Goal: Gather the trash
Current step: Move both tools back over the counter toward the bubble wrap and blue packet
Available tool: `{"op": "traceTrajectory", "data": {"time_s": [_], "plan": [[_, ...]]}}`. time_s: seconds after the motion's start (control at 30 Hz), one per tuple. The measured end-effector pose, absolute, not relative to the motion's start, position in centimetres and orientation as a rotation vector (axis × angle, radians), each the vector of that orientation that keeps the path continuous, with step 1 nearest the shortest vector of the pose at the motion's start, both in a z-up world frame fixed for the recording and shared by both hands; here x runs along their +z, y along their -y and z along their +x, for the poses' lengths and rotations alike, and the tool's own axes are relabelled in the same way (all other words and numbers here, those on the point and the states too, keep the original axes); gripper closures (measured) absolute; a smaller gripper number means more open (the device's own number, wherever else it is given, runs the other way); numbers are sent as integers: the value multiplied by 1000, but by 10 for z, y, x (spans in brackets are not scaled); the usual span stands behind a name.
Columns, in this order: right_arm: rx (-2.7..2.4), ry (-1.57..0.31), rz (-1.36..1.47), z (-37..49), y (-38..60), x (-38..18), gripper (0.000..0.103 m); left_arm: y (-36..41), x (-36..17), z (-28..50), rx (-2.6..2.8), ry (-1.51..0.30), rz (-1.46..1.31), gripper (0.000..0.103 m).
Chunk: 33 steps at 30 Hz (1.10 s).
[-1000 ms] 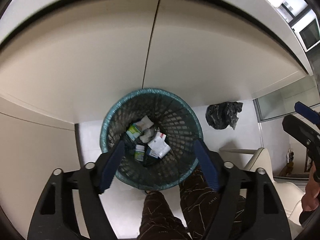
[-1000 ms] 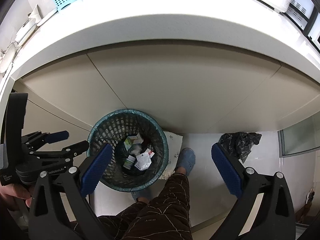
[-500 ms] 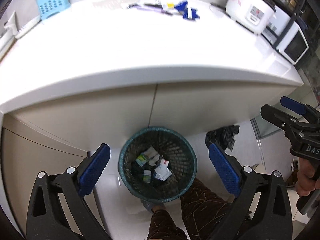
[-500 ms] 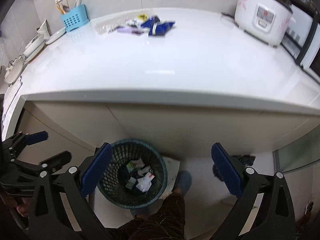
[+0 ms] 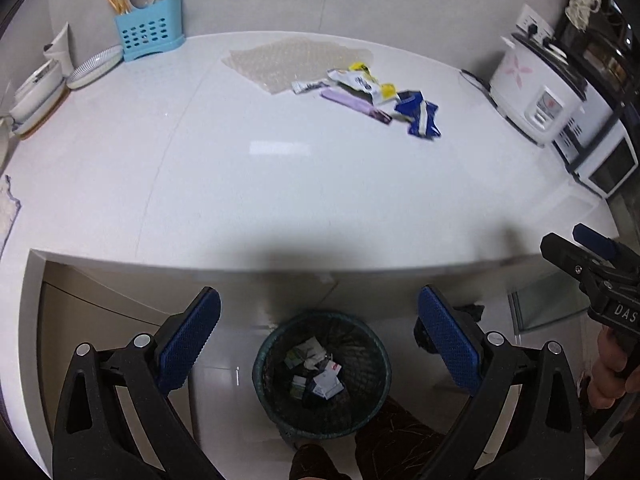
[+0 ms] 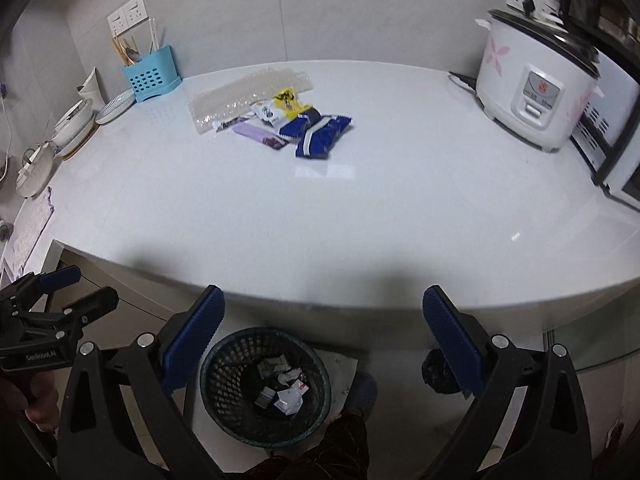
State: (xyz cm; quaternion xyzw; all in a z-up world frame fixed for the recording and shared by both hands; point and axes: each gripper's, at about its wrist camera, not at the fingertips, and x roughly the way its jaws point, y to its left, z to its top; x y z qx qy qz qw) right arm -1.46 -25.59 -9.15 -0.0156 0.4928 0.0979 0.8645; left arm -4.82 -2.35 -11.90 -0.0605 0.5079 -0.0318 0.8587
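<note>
A pile of wrappers lies far back on the white counter [image 5: 280, 184]: a blue packet [image 5: 418, 114] [image 6: 318, 132], a yellow-white packet [image 5: 364, 82] [image 6: 282, 108], a purple bar [image 5: 356, 104] [image 6: 260, 136] and a bubble-wrap sheet [image 5: 292, 60] [image 6: 244, 94]. A dark mesh bin [image 5: 322, 376] [image 6: 266, 384] with several scraps inside stands on the floor under the counter edge. My left gripper [image 5: 320, 340] and right gripper [image 6: 324, 340] are open and empty, above the bin, short of the counter.
A white rice cooker [image 6: 536, 84] and a microwave [image 5: 600, 152] stand at the right. A blue utensil holder [image 5: 148, 36] and dishes [image 6: 76, 120] stand at the back left. A black bag [image 6: 440, 372] lies on the floor. A leg [image 5: 392, 440] is below.
Both grippers have risen and tilted up from over the bin, so the countertop and its wrappers have come into view. Both stay open and empty.
</note>
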Motion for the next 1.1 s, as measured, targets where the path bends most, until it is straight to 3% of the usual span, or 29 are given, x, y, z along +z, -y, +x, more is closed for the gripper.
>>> {"op": "traceTrajectory", "data": {"time_s": [0.73, 1.1], "plan": [[304, -1137, -58, 163, 264, -82, 8, 24, -88, 110, 84, -1005, -168, 6], [278, -1269, -47, 219, 245, -105, 8, 14, -107, 200, 44, -1050, -101, 6]]}}
